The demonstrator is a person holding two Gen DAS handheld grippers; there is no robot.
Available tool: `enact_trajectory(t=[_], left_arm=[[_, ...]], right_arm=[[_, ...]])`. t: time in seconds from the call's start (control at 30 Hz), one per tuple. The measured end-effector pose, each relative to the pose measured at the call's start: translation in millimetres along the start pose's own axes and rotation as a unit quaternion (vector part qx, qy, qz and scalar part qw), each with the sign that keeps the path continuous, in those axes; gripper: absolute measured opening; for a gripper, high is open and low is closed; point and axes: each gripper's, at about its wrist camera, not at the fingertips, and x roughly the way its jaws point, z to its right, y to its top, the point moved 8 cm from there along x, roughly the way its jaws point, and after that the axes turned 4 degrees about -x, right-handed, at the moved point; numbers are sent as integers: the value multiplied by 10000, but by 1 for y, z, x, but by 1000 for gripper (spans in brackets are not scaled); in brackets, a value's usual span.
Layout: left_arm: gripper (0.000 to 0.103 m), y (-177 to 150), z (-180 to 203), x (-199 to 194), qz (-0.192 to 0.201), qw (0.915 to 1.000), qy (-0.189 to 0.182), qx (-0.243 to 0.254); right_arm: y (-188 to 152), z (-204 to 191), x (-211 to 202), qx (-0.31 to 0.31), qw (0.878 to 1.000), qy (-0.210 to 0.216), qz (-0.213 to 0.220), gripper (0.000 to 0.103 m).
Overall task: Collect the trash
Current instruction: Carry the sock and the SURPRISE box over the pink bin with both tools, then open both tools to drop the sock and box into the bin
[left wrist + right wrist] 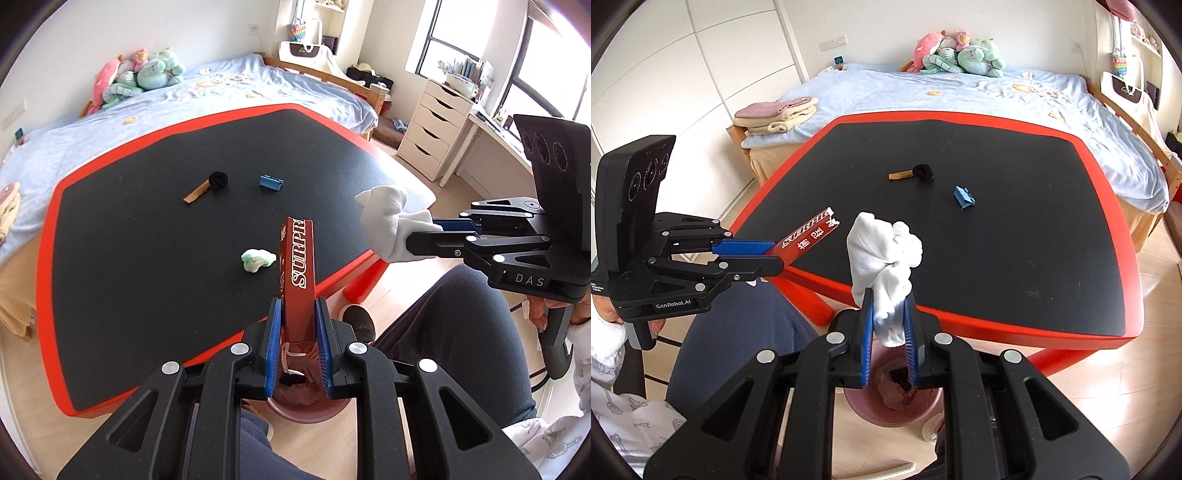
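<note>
Nearest to us, at six o'clock in both wrist views, sits the pink bin (897, 410) on the floor, just off the near edge of the table (960, 317). That is the relation we judge the next move turns on: both loads hang above or close beside the bin's mouth, so a release should drop them in.

Our right gripper (889, 325) is clamped on a white crumpled cloth (882, 254), which bulges upward toward twelve o'clock beyond the fingertips; its lower end hangs directly over the bin. Our left gripper (299, 332) is closed on a red wrapper strip (300, 273) printed "SURPRI…"; the strip's long axis runs along the fingers, pointing to twelve o'clock, with the bin showing below the jaws. We think the right is the better centred of the two.

Farther out on the table a pale green wad (258, 259) lies at eleven o'clock from the left gripper, then a blue clip (271, 183), a brown strip (197, 194) and a black ball (218, 180), the last two touching.
</note>
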Motion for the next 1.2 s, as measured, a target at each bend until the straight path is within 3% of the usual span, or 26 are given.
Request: enact_trajectory(t=[0.4,0.97,1.03,1.07,1.1,1.13,1.17,1.2], left_arm=[[18,-26,16,1,-173,9997,-137,118],[19,-34,26,5,-299,9991,-219,199],[25,-36,28,6,-324,9989,-259,226],[28,-37,27,8,-348,9988,-235,238],[44,-37,26,9,-365,9988,-210,237],[66,-36,23,11,-349,9990,-170,199],[74,-35,20,10,-302,9994,-127,132],[83,-34,18,10,-275,9995,-94,80]], right_arm=[[-38,-16,-1,-48,9997,30,-257,14],[-48,-23,-3,-76,9994,139,-309,16],[-50,-24,-2,-90,9992,190,-326,24],[-51,-23,-1,-91,9992,166,-348,42],[-51,-22,0,-89,9993,112,-358,54],[-52,-20,0,-81,9993,53,-358,76],[-53,-18,0,-69,9994,-2,-351,86],[-53,-16,0,-54,9994,-47,-347,88]])
